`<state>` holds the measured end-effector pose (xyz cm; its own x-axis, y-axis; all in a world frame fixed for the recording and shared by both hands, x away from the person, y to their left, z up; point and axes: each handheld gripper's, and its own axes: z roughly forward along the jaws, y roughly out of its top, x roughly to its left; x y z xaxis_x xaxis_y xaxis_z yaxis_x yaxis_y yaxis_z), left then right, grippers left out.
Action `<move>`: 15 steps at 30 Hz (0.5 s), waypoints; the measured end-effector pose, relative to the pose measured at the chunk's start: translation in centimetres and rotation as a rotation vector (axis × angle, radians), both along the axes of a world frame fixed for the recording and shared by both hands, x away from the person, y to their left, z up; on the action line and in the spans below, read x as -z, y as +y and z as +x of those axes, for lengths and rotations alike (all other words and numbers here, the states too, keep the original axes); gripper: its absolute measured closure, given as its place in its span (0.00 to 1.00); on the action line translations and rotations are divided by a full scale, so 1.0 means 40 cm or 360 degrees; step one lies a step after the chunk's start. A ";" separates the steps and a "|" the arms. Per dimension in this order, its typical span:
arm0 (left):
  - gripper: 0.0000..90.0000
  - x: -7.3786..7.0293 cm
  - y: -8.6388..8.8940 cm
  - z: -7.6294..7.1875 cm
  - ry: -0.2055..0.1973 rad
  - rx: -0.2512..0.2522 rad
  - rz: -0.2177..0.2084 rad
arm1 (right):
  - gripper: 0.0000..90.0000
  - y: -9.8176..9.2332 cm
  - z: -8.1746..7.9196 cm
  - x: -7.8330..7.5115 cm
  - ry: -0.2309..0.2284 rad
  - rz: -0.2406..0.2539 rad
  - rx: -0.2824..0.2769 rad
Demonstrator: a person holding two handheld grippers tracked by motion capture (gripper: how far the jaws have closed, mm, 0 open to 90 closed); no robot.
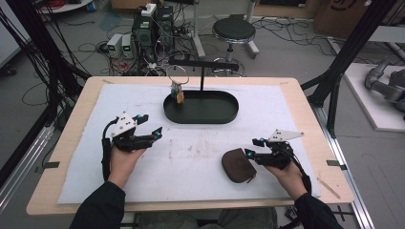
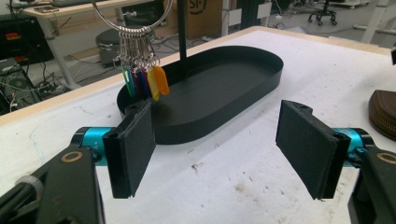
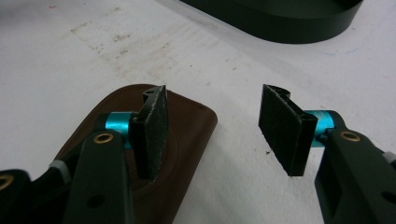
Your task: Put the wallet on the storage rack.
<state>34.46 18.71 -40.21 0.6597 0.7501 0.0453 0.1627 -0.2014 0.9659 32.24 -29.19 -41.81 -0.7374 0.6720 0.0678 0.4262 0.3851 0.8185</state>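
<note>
Brown leather pouch (image 1: 238, 165) lower right of centre on white-covered surface (image 1: 200, 157), just beside right hand-held gripper (image 1: 252, 147), jaws spread. Left hand-held gripper (image 1: 149, 125) likewise spread, holding nothing. Risk: smooth pouch likely to slide if pinched at edge; key ring (image 2: 140, 56) above black oval tray (image 1: 200, 109) prone to swinging. Cluttered lab floor, cables, stool (image 1: 234, 31) at top.

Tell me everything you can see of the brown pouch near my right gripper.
The brown pouch is small, flat and rounded at the corners, leather-like, with a zipper along its edge and a small pull tab toward the person. It looks shut and lies flat on the white table cover, in front of the black tray and apart from it. The right gripper hangs open beside it, one jaw over its edge; contact cannot be told.
</note>
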 end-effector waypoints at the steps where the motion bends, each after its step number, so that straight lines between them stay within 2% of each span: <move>1: 0.31 -0.002 -0.002 0.003 -0.0004 0.0001 -0.0004 | 0.48 -0.004 -0.006 -0.001 0.0011 0.0001 0.0013; 8: 0.32 -0.011 -0.025 0.016 -0.0014 0.0027 0.0003 | 0.47 -0.048 -0.044 0.000 0.0041 -0.0004 0.0082; 13: 0.32 -0.013 -0.026 0.017 -0.0020 0.0015 -0.0003 | 0.47 -0.063 -0.076 0.014 0.0135 0.0014 0.0110; 15: 0.32 -0.013 -0.023 0.017 -0.0014 0.0014 -0.0006 | 0.48 -0.057 -0.090 0.015 0.0144 0.0001 0.0107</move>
